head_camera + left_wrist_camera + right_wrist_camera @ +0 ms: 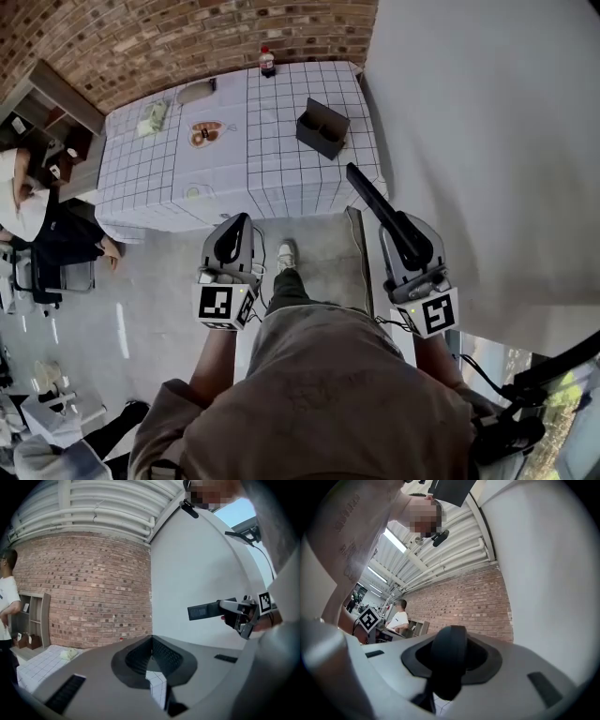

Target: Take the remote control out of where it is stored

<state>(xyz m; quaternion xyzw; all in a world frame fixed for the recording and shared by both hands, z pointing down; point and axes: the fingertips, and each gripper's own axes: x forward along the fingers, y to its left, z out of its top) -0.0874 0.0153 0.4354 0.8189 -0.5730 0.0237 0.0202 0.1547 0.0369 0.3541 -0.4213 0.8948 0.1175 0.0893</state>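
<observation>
Extraction step looks done. The remote control (373, 199) is clamped by one end in the right hand-held gripper (405, 239), most of its length sticking out fwd. It is well apart from the dark open box (322, 128) on the bench (281, 183), prob. its storage. Left hand-held gripper (232, 242) is closed w/ nothing btwn its jaws. Next move prob. calls for a steady carry and a free set-down spot; the long overhang could pivot in the grip.
</observation>
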